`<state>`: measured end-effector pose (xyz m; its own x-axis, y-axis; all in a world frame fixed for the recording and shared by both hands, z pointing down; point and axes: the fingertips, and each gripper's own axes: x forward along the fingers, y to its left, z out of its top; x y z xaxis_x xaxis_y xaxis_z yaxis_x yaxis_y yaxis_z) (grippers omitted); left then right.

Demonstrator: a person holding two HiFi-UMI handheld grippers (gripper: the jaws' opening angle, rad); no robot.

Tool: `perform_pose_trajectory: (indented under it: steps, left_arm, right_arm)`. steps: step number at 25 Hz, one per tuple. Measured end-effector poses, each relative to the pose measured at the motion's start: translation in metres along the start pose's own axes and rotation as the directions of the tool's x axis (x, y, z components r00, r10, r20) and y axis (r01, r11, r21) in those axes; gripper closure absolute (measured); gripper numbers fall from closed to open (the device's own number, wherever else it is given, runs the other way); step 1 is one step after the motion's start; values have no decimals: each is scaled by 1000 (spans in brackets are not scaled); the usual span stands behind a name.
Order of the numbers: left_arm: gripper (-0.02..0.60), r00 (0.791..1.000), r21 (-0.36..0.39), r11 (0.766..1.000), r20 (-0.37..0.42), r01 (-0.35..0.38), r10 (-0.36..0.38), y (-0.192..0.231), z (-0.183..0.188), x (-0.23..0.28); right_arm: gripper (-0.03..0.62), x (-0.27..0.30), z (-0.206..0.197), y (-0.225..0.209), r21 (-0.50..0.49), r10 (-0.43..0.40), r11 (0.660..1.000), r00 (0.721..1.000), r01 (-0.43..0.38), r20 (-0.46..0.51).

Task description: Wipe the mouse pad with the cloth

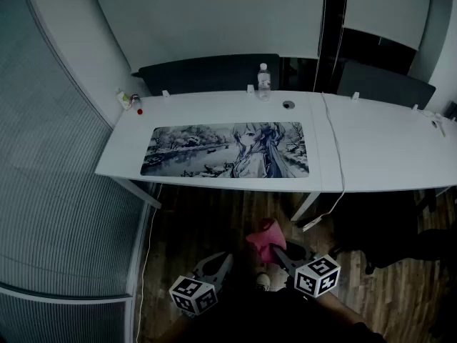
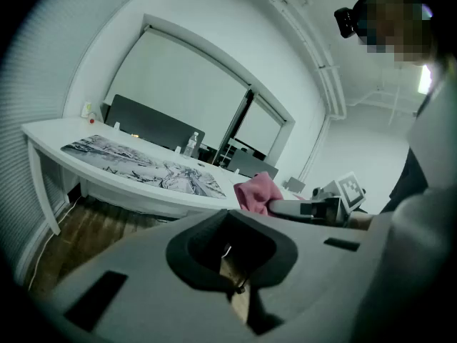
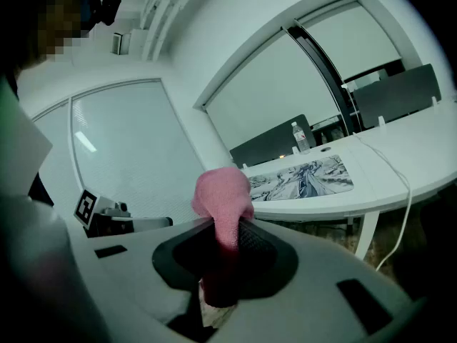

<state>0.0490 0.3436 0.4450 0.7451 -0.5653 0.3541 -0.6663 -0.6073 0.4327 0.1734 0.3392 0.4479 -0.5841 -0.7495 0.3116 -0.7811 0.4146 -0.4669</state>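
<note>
The right gripper (image 3: pixel 227 252) is clamped on the pink cloth (image 3: pixel 223 195), held off the white tabletop (image 1: pixel 214 106) beyond its front edge. The left gripper (image 2: pixel 232 252) has its jaws together and empty. The printed mouse pad (image 1: pixel 227 150) lies along the tabletop's front edge.

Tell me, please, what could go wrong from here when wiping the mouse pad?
The cloth is bunched in the right gripper, away from the desk; little may touch the mouse pad. A wide wipe could knock the bottle or catch the white cable beside the pad.
</note>
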Motion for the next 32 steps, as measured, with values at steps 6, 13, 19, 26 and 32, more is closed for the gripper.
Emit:
perform_pose_trajectory:
  steps: [6, 13, 19, 26, 32]
  left_arm:
    - [577, 1000, -3, 1000, 1, -10, 10, 2, 1, -3]
    - [577, 1000, -9, 1000, 0, -25, 25, 11, 0, -7]
    - [577, 999, -18, 999, -11, -35, 35, 22, 1, -14]
    - [577, 999, -15, 1000, -34, -27, 26, 47, 10, -23]
    - [577, 999, -6, 1000, -39, -8, 8, 80, 29, -36]
  right_arm:
    - [511, 2, 6, 1, 6, 0, 1000, 1000, 0, 20]
    - [511, 12, 3, 5, 3, 13, 1000, 1000, -13, 8]
    - [511, 24, -1, 10, 22, 10, 1000, 1000, -9, -9]
    - [511, 48, -1, 21, 52, -13, 999, 1000, 14, -7]
    - [511, 78, 7, 38, 63, -43, 997, 999, 42, 3]
